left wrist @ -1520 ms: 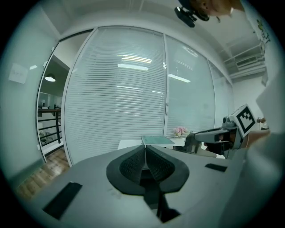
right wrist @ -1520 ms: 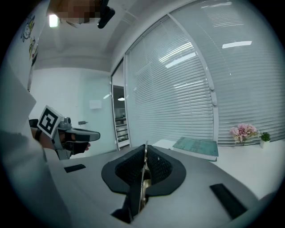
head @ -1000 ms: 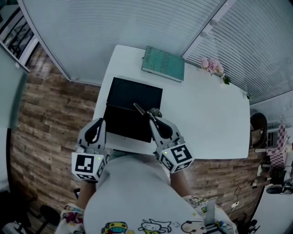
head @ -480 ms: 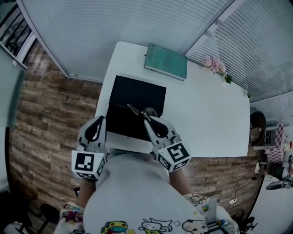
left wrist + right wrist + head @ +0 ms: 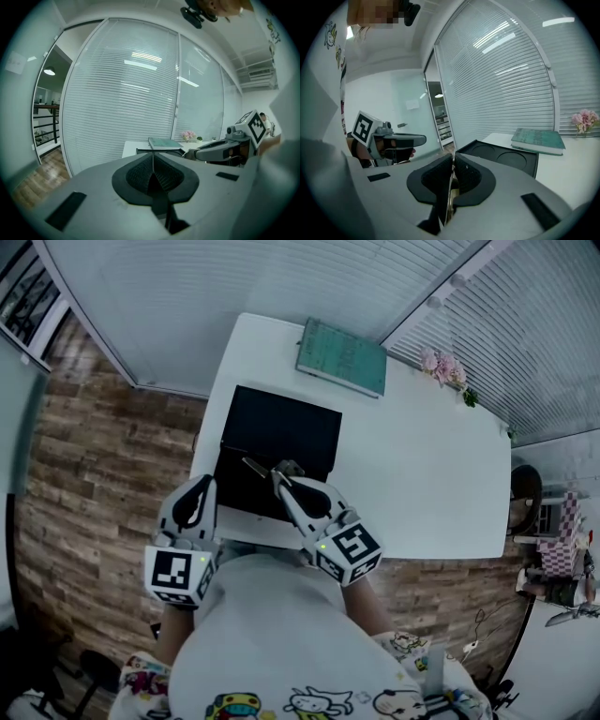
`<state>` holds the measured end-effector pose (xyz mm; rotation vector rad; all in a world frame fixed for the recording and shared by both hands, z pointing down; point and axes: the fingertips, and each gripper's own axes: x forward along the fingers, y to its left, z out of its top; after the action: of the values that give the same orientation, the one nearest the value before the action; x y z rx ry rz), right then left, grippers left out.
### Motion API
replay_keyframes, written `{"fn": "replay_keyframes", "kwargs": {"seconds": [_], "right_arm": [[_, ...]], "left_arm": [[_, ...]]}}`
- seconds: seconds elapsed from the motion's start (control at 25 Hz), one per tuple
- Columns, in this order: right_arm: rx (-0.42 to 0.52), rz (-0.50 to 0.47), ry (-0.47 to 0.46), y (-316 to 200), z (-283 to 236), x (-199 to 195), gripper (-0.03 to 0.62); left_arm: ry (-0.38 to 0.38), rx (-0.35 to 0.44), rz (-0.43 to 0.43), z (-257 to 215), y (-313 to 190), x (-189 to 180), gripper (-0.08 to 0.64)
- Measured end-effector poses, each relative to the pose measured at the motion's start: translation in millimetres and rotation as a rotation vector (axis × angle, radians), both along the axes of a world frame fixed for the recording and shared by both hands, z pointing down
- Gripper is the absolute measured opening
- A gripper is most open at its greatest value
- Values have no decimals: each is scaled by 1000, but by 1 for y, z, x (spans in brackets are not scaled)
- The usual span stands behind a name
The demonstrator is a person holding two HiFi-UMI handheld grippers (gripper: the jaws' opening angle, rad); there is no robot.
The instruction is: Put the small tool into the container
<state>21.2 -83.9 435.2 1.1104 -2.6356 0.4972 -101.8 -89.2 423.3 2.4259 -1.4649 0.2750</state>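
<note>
The right tool [image 5: 284, 472] pinches a thin metal stick [image 5: 255, 466] tight between its pads. The stick pokes out in front of it, above the black box [image 5: 281, 423]. The box lies on the white bench [image 5: 422, 484], just under and ahead of the right tool. The left tool [image 5: 201, 487] is squeezed closed with nothing in it, off to the left of the right tool. A green book [image 5: 342, 357] lies far ahead of both.

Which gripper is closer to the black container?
Right. The right gripper reaches over the black container, small tool in its jaws; the left gripper sits just outside its near left corner.
</note>
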Motion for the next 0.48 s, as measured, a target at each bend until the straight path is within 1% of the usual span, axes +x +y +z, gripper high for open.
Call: {"fn": "replay_keyframes", "kwargs": {"seconds": [0.28, 0.48], "right_arm": [[-89, -44, -18, 2, 21, -6, 17], [-143, -105, -41, 1, 33, -11, 17]], "left_arm": [[-7, -16, 9, 5, 0, 3, 11], [-10, -30, 12, 11, 0, 6, 11]]}}
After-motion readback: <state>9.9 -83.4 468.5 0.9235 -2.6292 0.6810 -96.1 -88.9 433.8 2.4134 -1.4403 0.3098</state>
